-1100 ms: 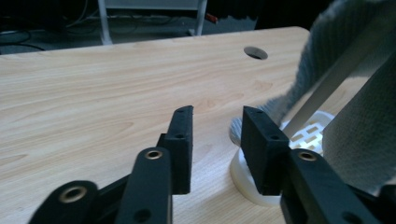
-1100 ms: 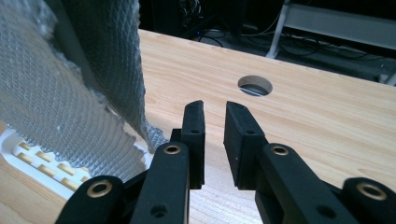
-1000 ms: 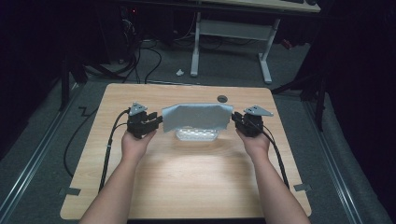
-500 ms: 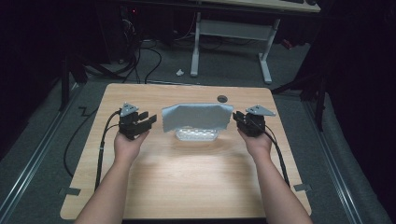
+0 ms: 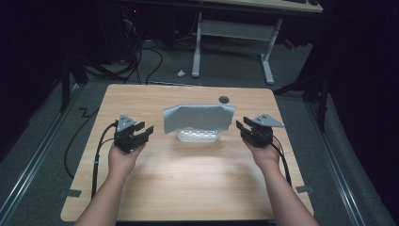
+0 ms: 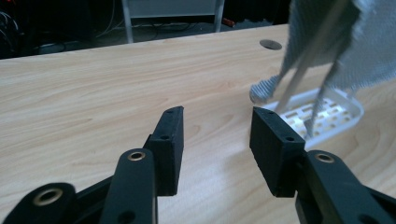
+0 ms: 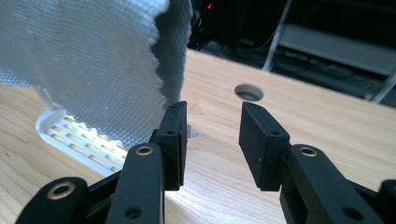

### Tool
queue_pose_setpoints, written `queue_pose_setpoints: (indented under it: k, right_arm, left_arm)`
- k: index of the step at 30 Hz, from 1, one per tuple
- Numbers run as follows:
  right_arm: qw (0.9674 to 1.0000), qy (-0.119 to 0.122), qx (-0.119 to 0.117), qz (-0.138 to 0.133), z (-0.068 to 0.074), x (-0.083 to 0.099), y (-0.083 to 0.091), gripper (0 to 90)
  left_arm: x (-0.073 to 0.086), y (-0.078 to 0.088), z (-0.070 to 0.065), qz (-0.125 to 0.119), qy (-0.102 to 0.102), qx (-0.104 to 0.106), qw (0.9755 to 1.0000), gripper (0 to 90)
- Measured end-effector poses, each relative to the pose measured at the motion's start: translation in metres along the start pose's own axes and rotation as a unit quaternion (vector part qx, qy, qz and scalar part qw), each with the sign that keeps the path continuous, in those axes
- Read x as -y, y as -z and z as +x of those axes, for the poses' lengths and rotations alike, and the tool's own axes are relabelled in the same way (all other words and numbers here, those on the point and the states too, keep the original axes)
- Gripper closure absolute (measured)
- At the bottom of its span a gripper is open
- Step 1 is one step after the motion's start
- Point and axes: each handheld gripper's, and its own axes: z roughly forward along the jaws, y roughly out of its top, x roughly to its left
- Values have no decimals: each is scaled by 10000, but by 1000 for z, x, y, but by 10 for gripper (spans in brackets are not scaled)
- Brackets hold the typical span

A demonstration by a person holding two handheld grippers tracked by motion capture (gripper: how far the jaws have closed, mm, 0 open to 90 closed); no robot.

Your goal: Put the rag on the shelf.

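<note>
Table: we see a light wooden table (image 5: 188, 188) with a round hole (image 5: 224, 99) near its far edge.
On it: we see a white slotted tray (image 5: 197, 136) standing in the middle, under a grey cloth (image 5: 200, 117).

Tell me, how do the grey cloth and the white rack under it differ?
The grey cloth is soft, woven fabric with ragged edges; the white rack is a stiff, slotted tray with thin upright rods. The cloth hangs draped high over the rods, while the rack's base lies flat on the table. The cloth spreads wider than the rack. Both sit mid-table between the two tools, and neither tool touches them.
</note>
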Motion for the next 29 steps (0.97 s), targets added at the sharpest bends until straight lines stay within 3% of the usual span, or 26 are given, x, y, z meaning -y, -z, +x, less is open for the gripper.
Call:
queue_pose_setpoints:
  k: [6,11,12,16,19,20,21,22,23,24,26,29]
  right_arm:
    - [9998,198,60,-21,14,9,21,604]
    - [9995,295,-49,46,27,20,36,559]
    - [9992,275,-199,194,35,28,43,506]
    - [9980,344,-335,423,51,50,57,493]
    - [9968,363,-357,616,61,68,65,470]
    - [9968,324,-350,648,64,75,67,463]
    - [9976,238,-295,585,67,85,71,464]
    - [9984,145,-230,489,69,98,74,498]
    - [9974,187,-223,662,72,107,75,493]
    - [9952,274,-343,880,73,109,74,458]
    - [9956,468,-246,772,73,111,77,488]
    - [9967,125,-283,748,68,110,76,481]
  left_arm:
    - [17,19,-13,33,-25,119,9999,532]
    - [34,31,-29,96,-70,328,9994,525]
    - [47,39,-42,182,-119,541,9983,523]
    - [69,54,-66,387,-119,804,9959,509]
    - [95,60,-85,747,-392,609,9946,501]
    - [103,60,-89,897,-507,556,9931,515]
    - [104,58,-92,1113,-600,623,9900,525]
    - [103,58,-93,1129,-707,638,9890,506]
    - [102,58,-93,1070,-711,615,9898,496]
    - [102,56,-91,1060,-591,678,9903,496]
    - [102,51,-88,1133,-385,813,9895,492]
    - [102,49,-88,1135,-419,789,9895,485]
